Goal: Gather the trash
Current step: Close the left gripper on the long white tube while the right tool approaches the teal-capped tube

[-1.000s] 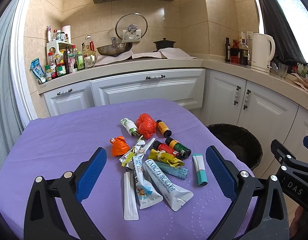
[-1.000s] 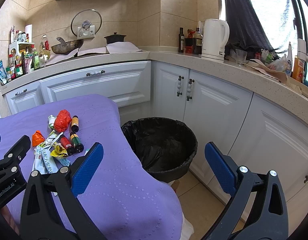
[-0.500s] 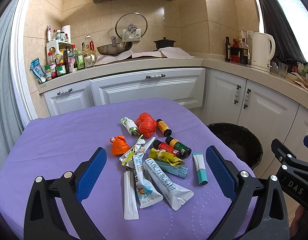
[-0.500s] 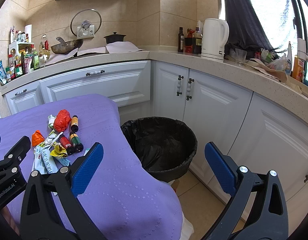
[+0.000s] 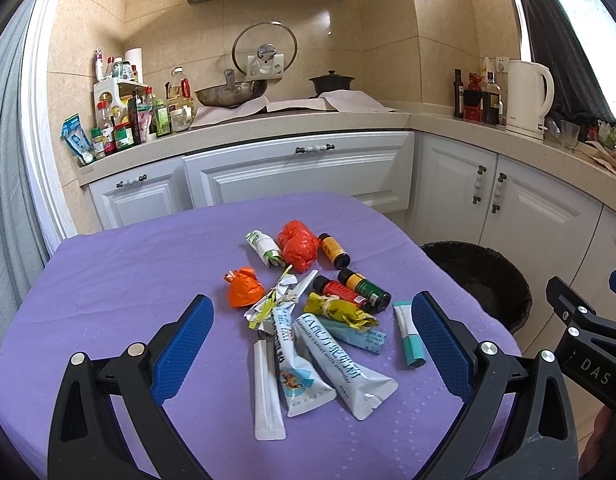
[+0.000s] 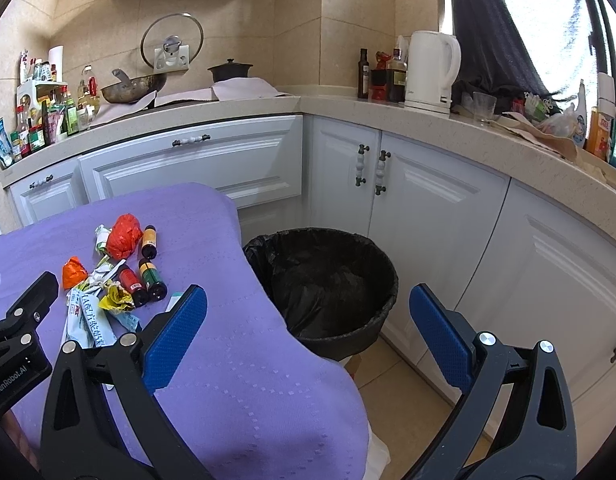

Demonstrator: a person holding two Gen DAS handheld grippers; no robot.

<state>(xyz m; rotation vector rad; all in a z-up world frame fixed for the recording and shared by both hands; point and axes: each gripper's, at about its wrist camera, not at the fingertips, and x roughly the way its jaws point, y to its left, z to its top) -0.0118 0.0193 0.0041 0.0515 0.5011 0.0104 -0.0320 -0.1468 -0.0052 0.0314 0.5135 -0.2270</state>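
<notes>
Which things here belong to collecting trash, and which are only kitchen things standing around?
For the job:
- sachets
- small bottles
- orange wads
- yellow wrapper
- teal tube
- bin
- both grippers, left and right, open and empty

Not for the job:
- kettle
- wok
- black pot
- condiment jars
- glass

We see a white electric kettle [image 6: 428,72] on the beige countertop [image 6: 448,128] at upper right, dark bottles [image 6: 382,76] just beside it. At upper left, a wok [image 5: 230,94] and a black pot [image 5: 332,82] sit below a glass lid [image 5: 265,50] hung on the tiled wall. White cabinets [image 5: 300,170] run beneath.
</notes>
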